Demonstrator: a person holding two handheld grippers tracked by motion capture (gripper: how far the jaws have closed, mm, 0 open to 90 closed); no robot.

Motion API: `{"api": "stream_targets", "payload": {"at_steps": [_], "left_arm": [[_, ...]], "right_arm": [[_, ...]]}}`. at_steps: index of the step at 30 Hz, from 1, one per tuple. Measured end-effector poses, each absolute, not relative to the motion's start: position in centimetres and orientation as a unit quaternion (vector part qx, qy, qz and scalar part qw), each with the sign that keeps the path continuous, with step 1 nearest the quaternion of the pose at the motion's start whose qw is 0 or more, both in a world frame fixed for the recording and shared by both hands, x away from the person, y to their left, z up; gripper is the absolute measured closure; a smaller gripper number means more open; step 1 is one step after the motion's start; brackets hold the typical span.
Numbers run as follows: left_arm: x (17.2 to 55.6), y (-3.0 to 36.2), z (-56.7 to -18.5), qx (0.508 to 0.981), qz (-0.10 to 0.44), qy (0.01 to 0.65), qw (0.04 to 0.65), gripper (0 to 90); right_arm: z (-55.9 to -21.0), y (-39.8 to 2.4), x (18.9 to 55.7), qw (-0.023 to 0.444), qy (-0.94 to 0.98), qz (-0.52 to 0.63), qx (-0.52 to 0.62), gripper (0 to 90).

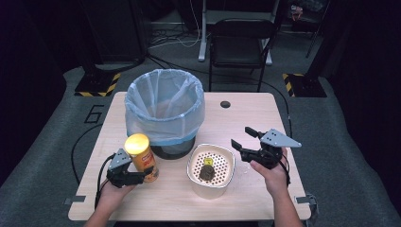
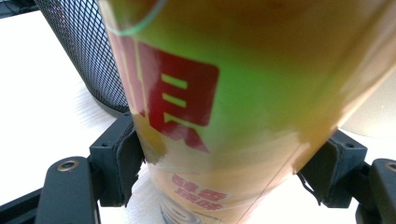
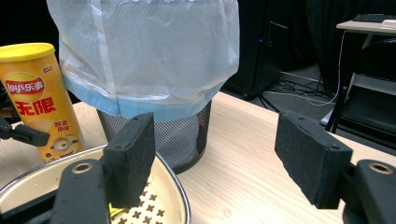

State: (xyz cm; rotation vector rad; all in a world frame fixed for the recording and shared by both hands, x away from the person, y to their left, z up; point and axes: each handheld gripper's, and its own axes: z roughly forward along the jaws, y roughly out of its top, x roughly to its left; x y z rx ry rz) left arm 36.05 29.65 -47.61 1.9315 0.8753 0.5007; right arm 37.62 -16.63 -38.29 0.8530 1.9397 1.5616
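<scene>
- My left tool (image 1: pixel 142 176) is pinching the chip can (image 1: pixel 141 163) low down, with one pad (image 2: pixel 125 161) pressed on each side of it.
- The chip can is yellow with a yellow lid, and it stands up straight on the table (image 1: pixel 161 201), near my left side.
- Just behind the can is the bin (image 1: pixel 165 111). It is black mesh with a pale blue bag over its rim.
- My right tool (image 1: pixel 242 139) is spread apart and holds nothing. I keep it up above the table on my right side.
- Between my two tools sits a white bowl (image 1: pixel 211 166) with little holes in its bottom.
- A dark lump (image 1: pixel 207 172) and a small yellow bit (image 1: pixel 208 161) lie inside the bowl.
- The bowl sits just in front of the bin.
</scene>
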Motion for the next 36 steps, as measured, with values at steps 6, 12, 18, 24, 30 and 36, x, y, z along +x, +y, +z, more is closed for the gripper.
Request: {"api": "stream_targets", "payload": {"at_steps": [6, 12, 18, 24, 30, 36], "left_arm": [[36.0, 29.7, -47.4, 0.790, 0.198, 0.353, 0.460, 24.0], [35.9, 29.9, -47.0, 0.787, 0.196, 0.358, 0.463, 24.0], [35.6, 30.1, -45.4, 0.785, 0.191, 0.355, 0.471, 24.0], [35.1, 29.9, -43.5, 0.790, 0.178, 0.352, 0.469, 24.0], [34.7, 29.8, -41.2, 0.792, 0.175, 0.348, 0.470, 24.0], [34.6, 29.6, -38.7, 0.796, 0.175, 0.341, 0.468, 24.0]], "right_arm": [[-38.4, -16.6, 37.7, 0.250, 0.715, 0.573, 0.314, 29.1], [-38.7, -16.7, 37.9, 0.250, 0.716, 0.571, 0.315, 29.4], [-38.9, -16.8, 38.0, 0.247, 0.717, 0.568, 0.320, 29.4], [-39.1, -16.9, 38.1, 0.246, 0.719, 0.565, 0.320, 29.5], [-39.2, -17.2, 38.1, 0.243, 0.715, 0.569, 0.327, 29.8], [-39.5, -17.4, 38.3, 0.241, 0.717, 0.565, 0.331, 29.8]]}}
